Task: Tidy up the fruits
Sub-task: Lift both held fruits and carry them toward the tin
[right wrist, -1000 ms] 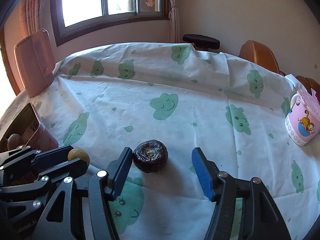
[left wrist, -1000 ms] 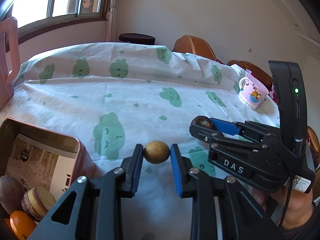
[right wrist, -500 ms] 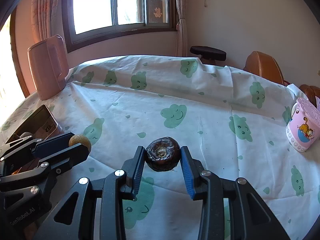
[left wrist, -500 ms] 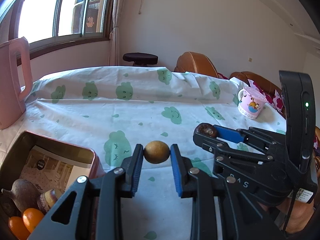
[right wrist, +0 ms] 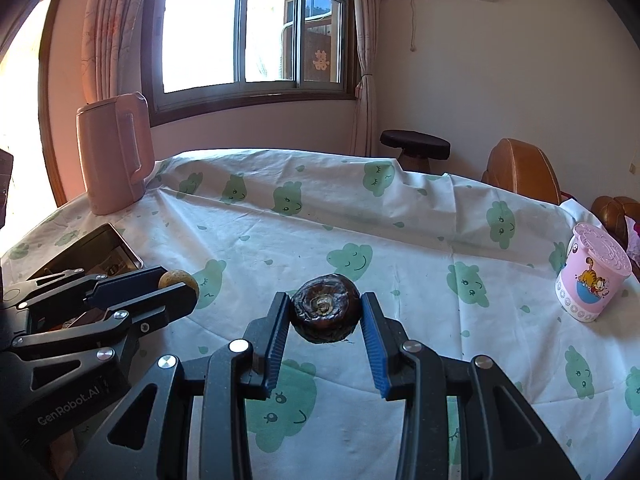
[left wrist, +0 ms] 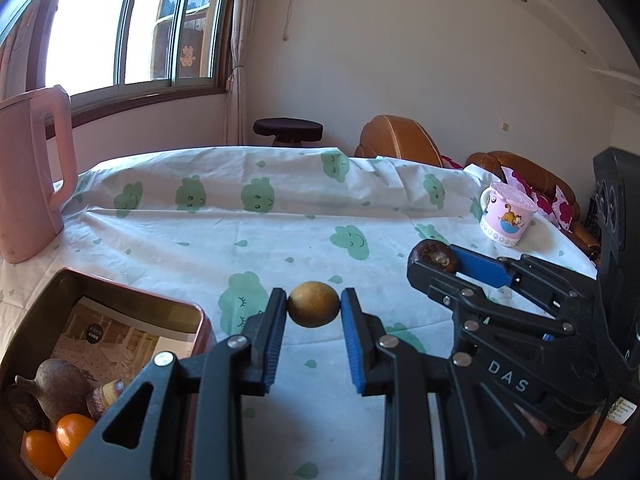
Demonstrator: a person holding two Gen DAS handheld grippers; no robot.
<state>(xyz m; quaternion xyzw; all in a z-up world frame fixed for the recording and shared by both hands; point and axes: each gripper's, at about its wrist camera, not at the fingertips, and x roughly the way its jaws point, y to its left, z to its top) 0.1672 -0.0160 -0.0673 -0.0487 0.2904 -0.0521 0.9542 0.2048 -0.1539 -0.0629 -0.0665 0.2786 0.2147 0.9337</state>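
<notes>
- White cloth printed with green clouds covers the desk [left wrist: 280, 216]; both of my tongs are raised above it, each with a fruit.
- Pink tin box [left wrist: 120, 300] sits at my near left on the desk, already holding a brown pear-shaped fruit [left wrist: 56, 384] and two small oranges [left wrist: 60, 436]; I judge it the place for what I carry.
- My right tongs [right wrist: 325, 312] are closed onto the dark wrinkled fruit [right wrist: 326, 308], pads on its two sides. Its skin looks shrivelled, so I expect it to be light and a little soft; a gentle hold across the widest part should do.
- My left tongs [left wrist: 314, 306] are closed onto the small yellow-brown round fruit [left wrist: 313, 304], gripped at its middle. It looks smooth and firm, so it could roll out if the pads slip off centre.
</notes>
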